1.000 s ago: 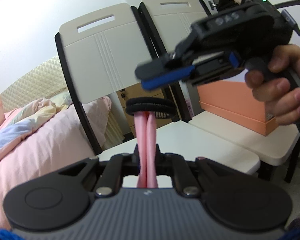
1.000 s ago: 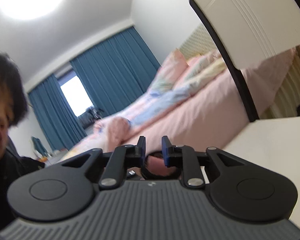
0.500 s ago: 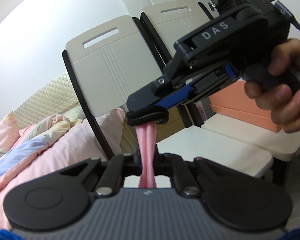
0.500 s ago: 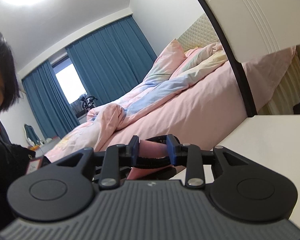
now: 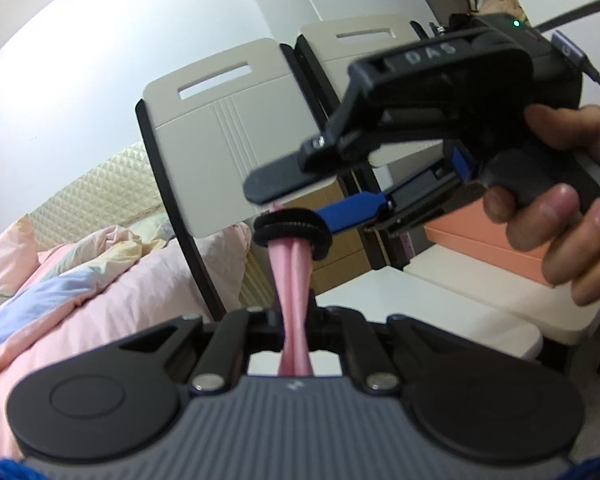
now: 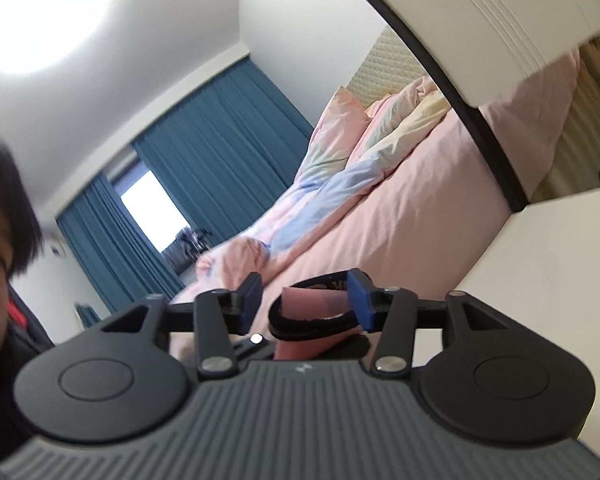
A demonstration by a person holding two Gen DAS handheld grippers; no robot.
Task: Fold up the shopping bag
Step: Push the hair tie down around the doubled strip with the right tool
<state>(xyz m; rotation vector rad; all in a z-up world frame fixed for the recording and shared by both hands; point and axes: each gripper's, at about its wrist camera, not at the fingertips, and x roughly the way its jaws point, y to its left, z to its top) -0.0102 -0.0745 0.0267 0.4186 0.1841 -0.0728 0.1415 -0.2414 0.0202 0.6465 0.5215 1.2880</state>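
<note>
Above the white table (image 5: 440, 304), the pink shopping bag (image 5: 294, 276), rolled into a thin strip, is clamped between the closed fingers of the left gripper (image 5: 294, 316). Its long axis is pointed up and away, toward the black elastic band (image 5: 290, 230) ringing its far end. The right gripper (image 6: 304, 300) is spread wide, the band touched by one blue pad (image 6: 358, 294).

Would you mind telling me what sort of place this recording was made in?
Most likely a home bedroom: a bed with pink bedding and a quilted headboard, blue curtains at a window, and white chairs beside a white table.
</note>
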